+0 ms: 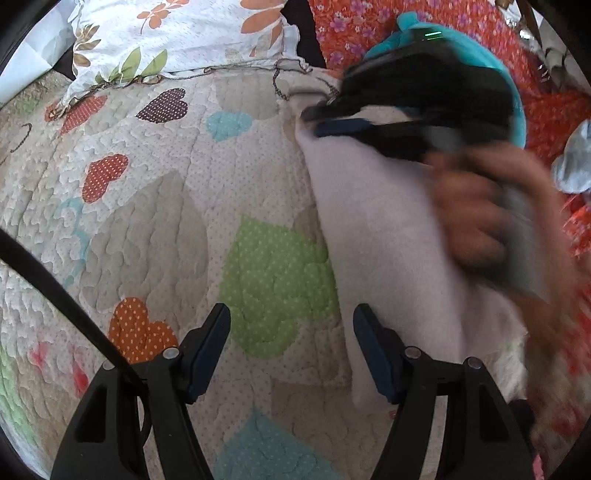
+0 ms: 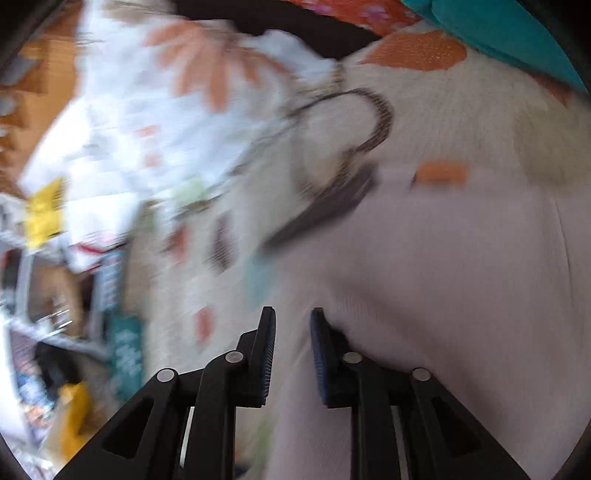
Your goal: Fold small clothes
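A pale lilac garment lies on the heart-patterned quilt, right of centre in the left wrist view. My left gripper is open and empty, just above the quilt at the garment's left edge. My right gripper shows blurred in the left wrist view, at the garment's far corner. In the right wrist view the right gripper has a narrow gap between its pads, with the lilac cloth under and right of it. The blur hides whether it pinches cloth.
A white floral pillow lies at the far edge of the quilt. Orange flowered fabric and a teal item sit at the far right. Shelves with clutter stand to the left in the right wrist view.
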A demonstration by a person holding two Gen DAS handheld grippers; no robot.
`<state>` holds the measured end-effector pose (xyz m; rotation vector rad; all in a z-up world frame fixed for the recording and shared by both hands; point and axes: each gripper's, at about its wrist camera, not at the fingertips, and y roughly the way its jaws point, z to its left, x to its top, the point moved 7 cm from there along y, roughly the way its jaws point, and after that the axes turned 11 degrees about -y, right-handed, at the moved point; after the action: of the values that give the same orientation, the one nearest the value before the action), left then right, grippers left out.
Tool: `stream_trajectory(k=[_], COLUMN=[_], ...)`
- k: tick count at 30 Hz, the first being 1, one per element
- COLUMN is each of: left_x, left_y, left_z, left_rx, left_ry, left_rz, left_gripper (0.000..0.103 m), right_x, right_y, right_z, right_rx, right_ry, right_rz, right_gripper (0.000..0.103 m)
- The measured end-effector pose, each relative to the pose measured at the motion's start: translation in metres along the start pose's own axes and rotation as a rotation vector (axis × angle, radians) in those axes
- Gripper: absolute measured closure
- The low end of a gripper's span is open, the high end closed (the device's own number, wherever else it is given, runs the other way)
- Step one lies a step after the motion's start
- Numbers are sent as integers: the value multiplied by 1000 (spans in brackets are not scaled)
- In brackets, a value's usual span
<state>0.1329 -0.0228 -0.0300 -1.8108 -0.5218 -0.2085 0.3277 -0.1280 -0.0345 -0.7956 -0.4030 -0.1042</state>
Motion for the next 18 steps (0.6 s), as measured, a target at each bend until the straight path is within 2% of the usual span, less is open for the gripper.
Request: stream_trajectory(k=[1, 3, 4, 6, 7, 9, 10, 11, 13, 15, 17, 18], left_x=[2, 8, 10, 15, 17, 18, 18, 19, 19, 20, 19, 19], left_y=[-1, -2, -2, 0, 1, 3, 3, 4, 5, 6, 7, 10], left_z=[0, 1, 2, 4, 6, 8, 8, 9, 8, 6, 4, 4], left_rx=[-12, -30, -32, -25, -23, -24, -21, -19, -35, -82, -113, -120], left_ry=[-6, -18, -21, -33, -46, -65, -69, -71, -87, -115, -143, -150], left_rz=[-2, -10, -13, -20, -19, -16, -16, -16, -9, 5, 9, 12], left_gripper=[35, 35, 35, 35, 35, 35, 35, 35, 35, 34, 33, 32], right_x=[14, 36, 51, 64, 69, 70, 65, 57, 32, 6, -30, -52], right_y=[7, 11, 8, -2, -13, -36, -52, -65, -96, -122, -150, -165], right_z=[-8, -20, -30, -40, -45, -44, -41, -39, -34, -33, -40, -47], right_rx=[-36, -45, -100, -144, -160, -180, -181, -179, -177, -186, -246, -278], right_ry=[10, 52, 76, 121, 150, 159, 139, 118, 68, 35, 10, 6], right_rz=[-10, -43, -71, -104, -130, -169, -189, -198, -193, -198, -208, -222], right_gripper=[96, 96, 97, 97, 94, 77, 64, 60, 60, 55, 44, 42])
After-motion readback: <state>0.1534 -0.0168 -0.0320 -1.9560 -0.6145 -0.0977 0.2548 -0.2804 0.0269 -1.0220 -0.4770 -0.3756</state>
